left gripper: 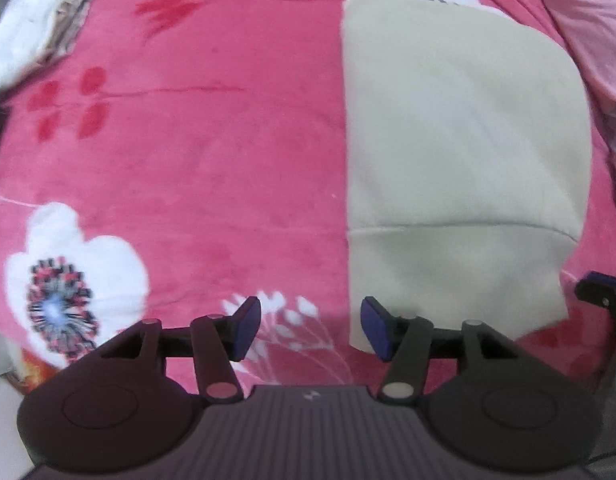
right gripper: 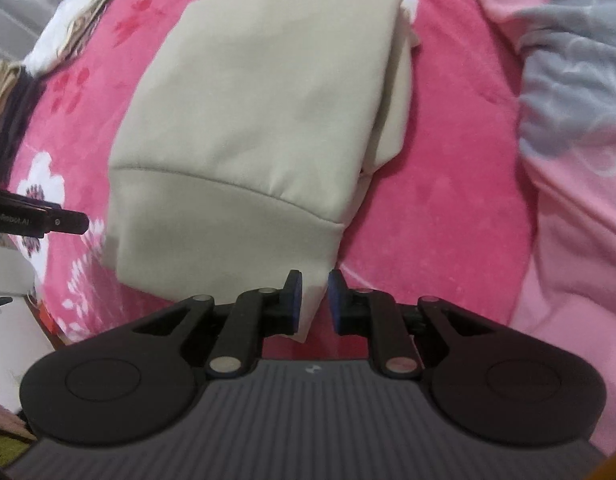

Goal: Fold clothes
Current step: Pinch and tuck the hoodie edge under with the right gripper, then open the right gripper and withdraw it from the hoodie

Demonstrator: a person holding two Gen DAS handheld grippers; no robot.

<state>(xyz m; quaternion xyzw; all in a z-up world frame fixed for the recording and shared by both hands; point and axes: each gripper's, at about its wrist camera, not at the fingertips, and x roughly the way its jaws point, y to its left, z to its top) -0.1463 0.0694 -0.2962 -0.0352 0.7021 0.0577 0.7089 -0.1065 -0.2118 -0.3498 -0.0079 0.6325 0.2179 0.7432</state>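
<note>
A cream garment (left gripper: 460,152) lies folded into a neat rectangle on the pink floral blanket (left gripper: 228,160), its hem band towards me. My left gripper (left gripper: 312,328) hangs above the blanket just left of the garment's near corner, open, with nothing between its blue pads. In the right wrist view the same garment (right gripper: 252,120) fills the middle. My right gripper (right gripper: 314,300) stands at its near right corner with the jaws a narrow gap apart. The cloth corner lies between them against the left pad (right gripper: 294,300), and a sliver of pink shows beside the right pad.
A white and patterned cloth (left gripper: 36,28) lies bunched at the blanket's far left. A pale pink and grey quilt (right gripper: 568,100) is heaped along the right. The bed's edge and a white surface (right gripper: 8,320) show at the lower left.
</note>
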